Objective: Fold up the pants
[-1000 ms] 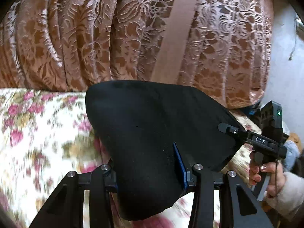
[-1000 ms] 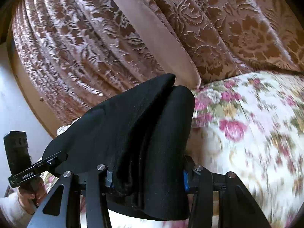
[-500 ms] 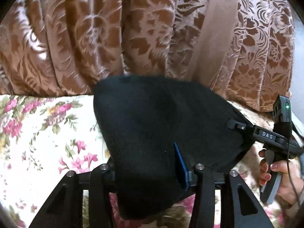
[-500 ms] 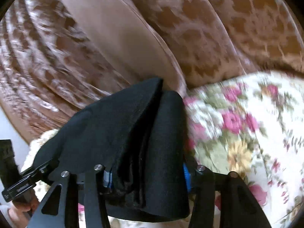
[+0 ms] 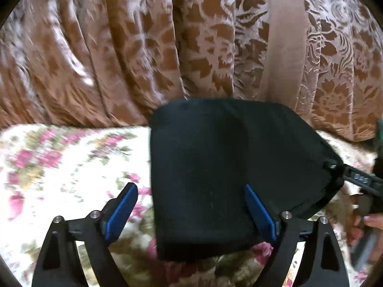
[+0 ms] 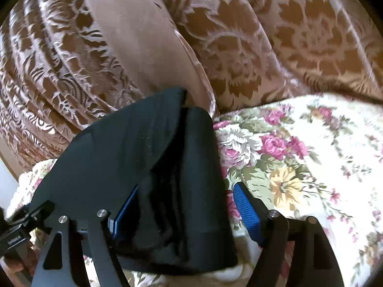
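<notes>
**One folded pair of pants, two grippers with fingers apart**

One pair of black pants [image 5: 215, 179] lies folded in a compact stack on the floral bedspread [image 5: 59, 167]. Two grippers attend it.

Left gripper [image 5: 191, 205]: blue pads spread wide. The left pad stands clear over the bedspread; the right pad sits at or on the stack's near right part, contact uncertain. The stack's left edge runs straight between the fingers.

Right gripper [image 6: 185, 208]: fingers apart, straddling the stack's near end, where several stacked layers [image 6: 167, 191] show. The left pad is against or just beside the cloth; the right pad is clear of it.

Open bedspread lies left of the stack in the left view and right in the other. One patterned brown curtain [image 5: 167, 47] hangs behind, meeting the stack's far edge.
</notes>
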